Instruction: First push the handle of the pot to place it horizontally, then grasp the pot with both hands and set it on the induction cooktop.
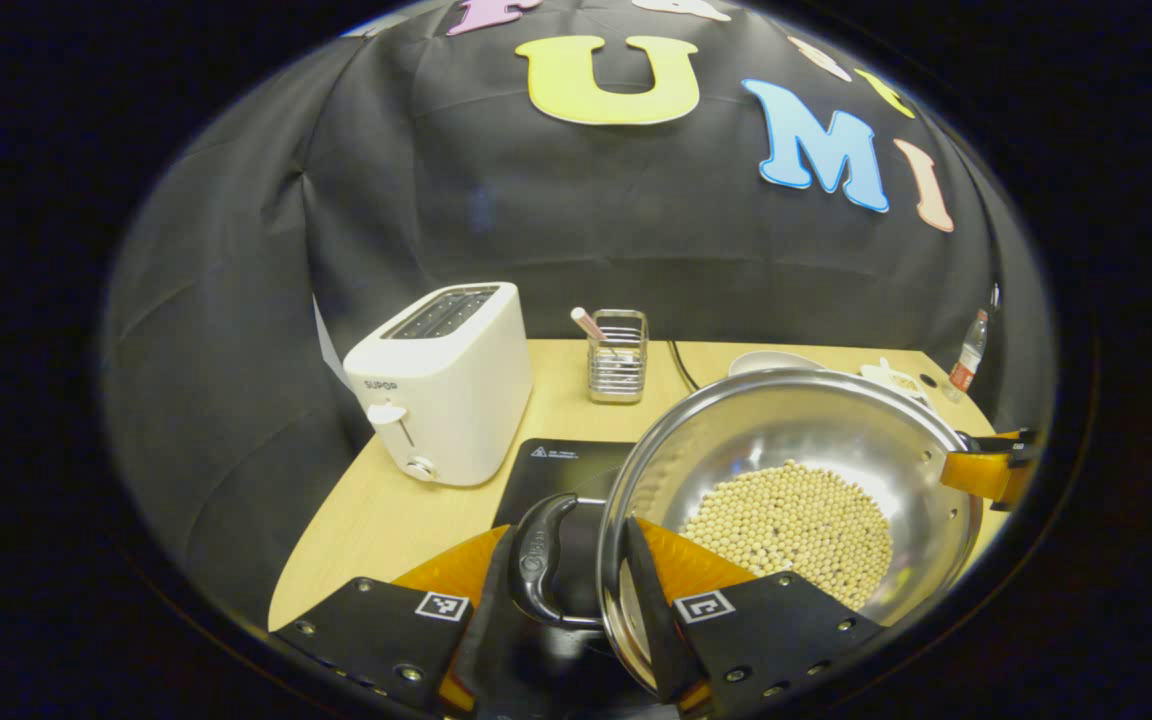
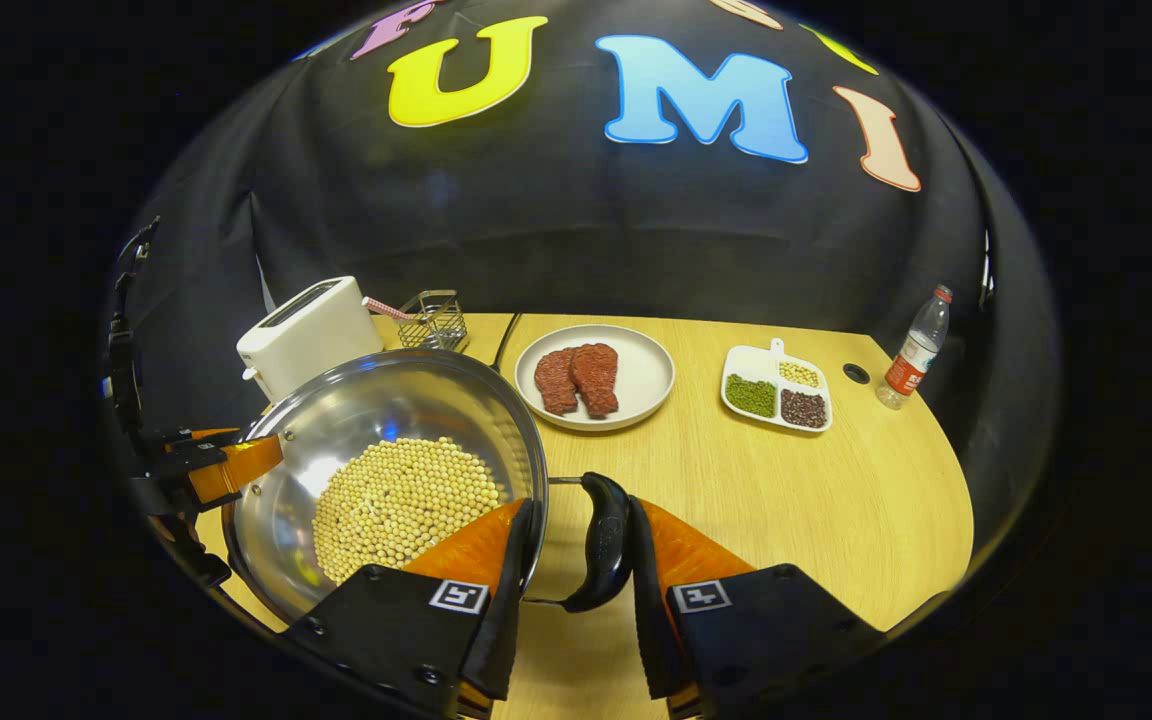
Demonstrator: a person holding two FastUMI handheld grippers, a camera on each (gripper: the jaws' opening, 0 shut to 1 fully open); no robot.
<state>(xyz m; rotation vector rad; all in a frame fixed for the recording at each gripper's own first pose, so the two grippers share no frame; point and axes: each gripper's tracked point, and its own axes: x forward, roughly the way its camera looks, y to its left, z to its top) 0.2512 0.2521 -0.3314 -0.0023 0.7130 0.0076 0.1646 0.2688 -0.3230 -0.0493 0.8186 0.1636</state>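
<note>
The left gripper (image 1: 576,600) is closed around the pot's near side handle (image 1: 539,560): one finger sits outside the black loop and the other lies against the inside of the pot wall, so handle and rim are pinched between them. The right gripper (image 2: 576,590) does the same at the opposite side, with one finger inside the rim and the other pressing on the outer face of the second handle (image 2: 604,545). In the right gripper view the left gripper also shows at the pot's far edge.

The pot (image 1: 786,490) is a shiny steel bowl-shaped pan with a heap of pale yellow beans (image 1: 786,530) in its bottom. It is held tilted above the wooden table (image 2: 786,500), and its near edge overlaps the black cooktop (image 1: 561,465) seen below it in the left gripper view.

A white toaster (image 1: 446,380) stands just left of the cooktop, with a wire basket (image 1: 618,355) holding a striped straw behind it. Further right on the table lie a plate of red meat slices (image 2: 594,377), a divided dish of beans (image 2: 776,390) and a small bottle (image 2: 916,350) near the table's edge.
</note>
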